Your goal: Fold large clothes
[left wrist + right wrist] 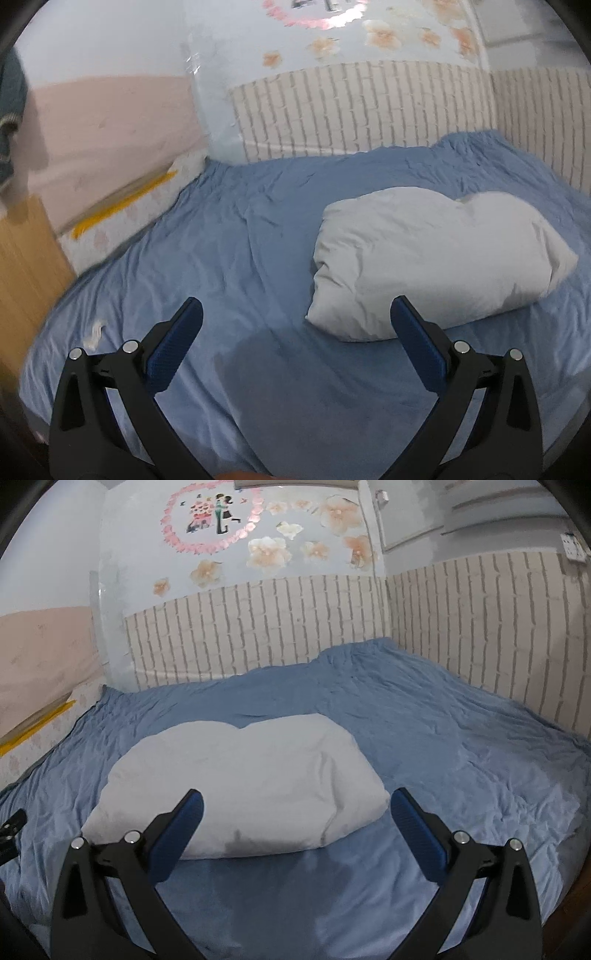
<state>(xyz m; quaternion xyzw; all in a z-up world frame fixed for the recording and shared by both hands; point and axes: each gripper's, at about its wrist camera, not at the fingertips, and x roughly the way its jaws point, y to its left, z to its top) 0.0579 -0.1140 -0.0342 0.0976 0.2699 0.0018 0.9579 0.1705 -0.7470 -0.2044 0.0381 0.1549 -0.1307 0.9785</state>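
Note:
A pale grey garment (436,258) lies folded into a puffy bundle on the blue bed sheet (240,240). In the left wrist view it sits to the right, ahead of my left gripper (295,314), which hangs open above bare sheet with nothing between its fingers. The right wrist view shows the same bundle (243,779) centre-left on the sheet (461,757). My right gripper (295,805) is open just in front of the bundle's near edge, its left finger (184,819) overlapping the bundle in the image. Neither gripper holds cloth.
A white brick-pattern wall panel (277,627) borders the bed at the back and right. Flower stickers (266,550) decorate the wall above. A wooden board (26,266) and a pink surface (110,122) stand at the left. A small white scrap (93,334) lies on the sheet.

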